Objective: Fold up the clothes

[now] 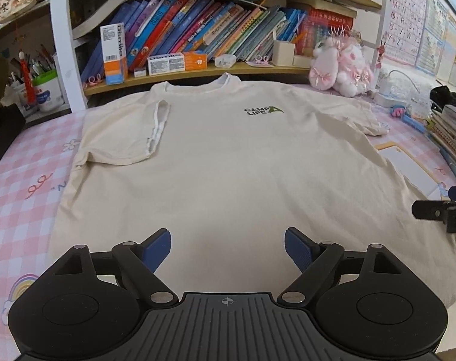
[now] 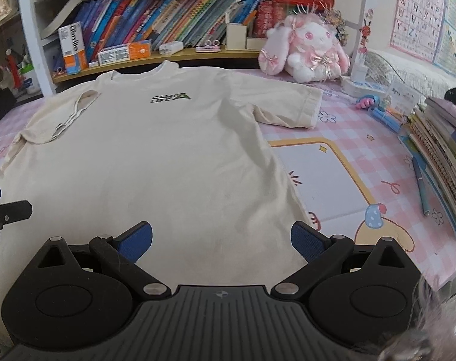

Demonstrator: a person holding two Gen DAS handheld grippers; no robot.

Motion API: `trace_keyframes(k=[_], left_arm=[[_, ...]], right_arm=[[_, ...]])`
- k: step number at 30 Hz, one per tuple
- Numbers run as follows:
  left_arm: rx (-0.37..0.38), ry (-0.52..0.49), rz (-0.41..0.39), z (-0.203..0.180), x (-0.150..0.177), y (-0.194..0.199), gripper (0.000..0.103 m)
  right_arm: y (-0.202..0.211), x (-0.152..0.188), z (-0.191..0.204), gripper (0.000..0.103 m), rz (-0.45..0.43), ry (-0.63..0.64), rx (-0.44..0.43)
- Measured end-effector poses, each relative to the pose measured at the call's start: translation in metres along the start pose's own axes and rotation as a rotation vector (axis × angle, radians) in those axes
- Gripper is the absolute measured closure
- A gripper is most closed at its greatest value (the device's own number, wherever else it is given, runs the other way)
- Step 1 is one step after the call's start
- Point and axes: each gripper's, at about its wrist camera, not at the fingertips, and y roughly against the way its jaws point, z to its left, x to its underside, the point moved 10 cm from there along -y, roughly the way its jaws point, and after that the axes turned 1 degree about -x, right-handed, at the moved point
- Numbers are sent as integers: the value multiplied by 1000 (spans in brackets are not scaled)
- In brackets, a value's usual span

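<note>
On a pink checked table cover (image 1: 23, 162), a cream T-shirt (image 1: 228, 165) lies flat, one sleeve folded inward, before the left gripper (image 1: 228, 248), jaws apart and empty. From the right wrist view, the right gripper (image 2: 221, 242) hovers over the shirt's hem, jaws likewise apart, a plush rabbit (image 2: 309, 51) beyond.

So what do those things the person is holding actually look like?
Each hand-held gripper, left and right, is matte black plastic: a ribbed central plate with a small crosshair mark, two rounded disc-shaped housings, silver rivets at the linkage joints, and two fingers tipped with textured blue pads. No cables, sleeves or hands are visible.
</note>
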Motion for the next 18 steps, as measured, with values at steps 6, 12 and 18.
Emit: trace_keyframes(k=[6, 12, 18], left_arm=[[-66, -1, 35, -24, -12, -20, 17], [-119, 46, 55, -47, -24, -38, 17], [-158, 59, 95, -67, -20, -49, 17]], right_arm=[[-26, -20, -42, 6, 17, -63, -52], [-59, -54, -81, 21, 6, -113, -147], [-107, -78, -116, 48, 65, -293, -283]])
